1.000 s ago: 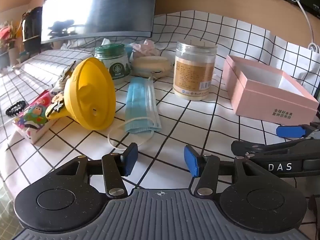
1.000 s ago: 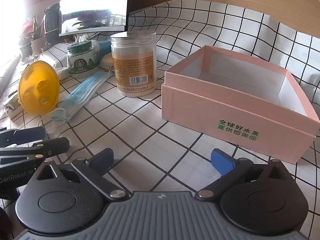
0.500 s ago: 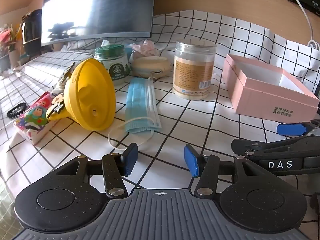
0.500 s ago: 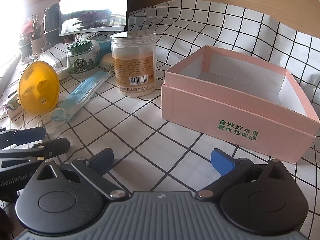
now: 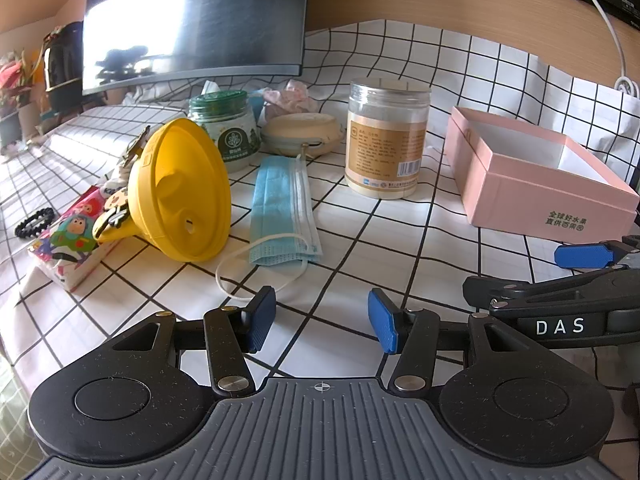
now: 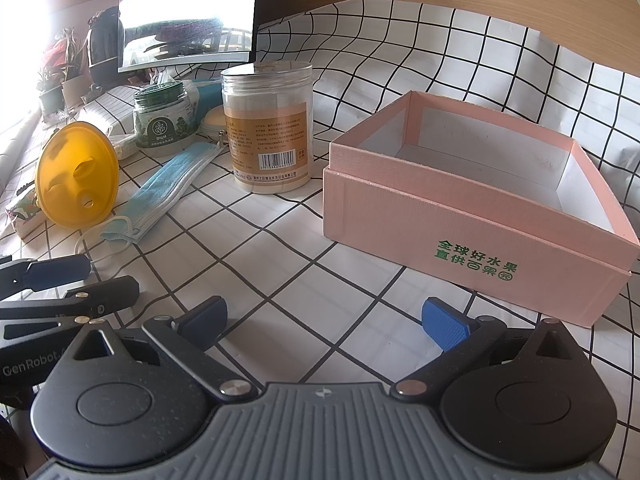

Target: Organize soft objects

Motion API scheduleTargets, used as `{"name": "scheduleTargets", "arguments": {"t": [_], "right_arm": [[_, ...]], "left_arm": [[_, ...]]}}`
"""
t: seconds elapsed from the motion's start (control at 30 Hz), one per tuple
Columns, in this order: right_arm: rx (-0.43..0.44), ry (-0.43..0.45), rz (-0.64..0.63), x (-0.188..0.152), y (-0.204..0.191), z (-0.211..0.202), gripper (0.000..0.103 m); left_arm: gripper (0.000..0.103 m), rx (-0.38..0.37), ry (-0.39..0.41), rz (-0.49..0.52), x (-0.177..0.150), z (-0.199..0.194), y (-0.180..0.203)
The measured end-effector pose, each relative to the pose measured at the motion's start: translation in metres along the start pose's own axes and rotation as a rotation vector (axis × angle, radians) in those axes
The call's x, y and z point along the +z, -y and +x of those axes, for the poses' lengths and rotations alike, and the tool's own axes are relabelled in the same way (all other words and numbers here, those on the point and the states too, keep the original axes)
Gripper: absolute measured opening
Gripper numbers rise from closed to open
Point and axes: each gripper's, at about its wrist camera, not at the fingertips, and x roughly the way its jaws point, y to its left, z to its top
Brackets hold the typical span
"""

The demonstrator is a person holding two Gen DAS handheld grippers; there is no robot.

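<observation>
The right gripper [image 6: 324,320] hovers over the checked bench [image 6: 280,248] with its fingers [image 6: 446,326] spread wide and nothing between them — the open pink box [image 6: 460,216] just ahead, a blue face mask [image 6: 168,188] and yellow funnel [image 6: 76,180] lying to its left.

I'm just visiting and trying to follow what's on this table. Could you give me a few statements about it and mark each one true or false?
1. The pink box has nothing in it. True.
2. The blue face mask is gripped in the left claw. False: the mask lies flat on the checked cloth, and the claw is open with nothing in it.
3. The yellow funnel lies on its side beside the mask. True.
4. The tall clear jar stands inside the pink box. False: it stands on the cloth, next to the box.
5. The right claw is open with nothing in it. True.
</observation>
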Motion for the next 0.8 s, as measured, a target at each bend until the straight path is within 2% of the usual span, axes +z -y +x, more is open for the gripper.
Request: {"name": "scheduleTargets", "arguments": {"t": [0.8], "right_arm": [[0.0,0.0,0.0,0.0,0.0001,-0.0002,0.103]], "left_arm": [[0.056,0.007,0.003,0.011,-0.0009,-0.0021,0.0084]]}}
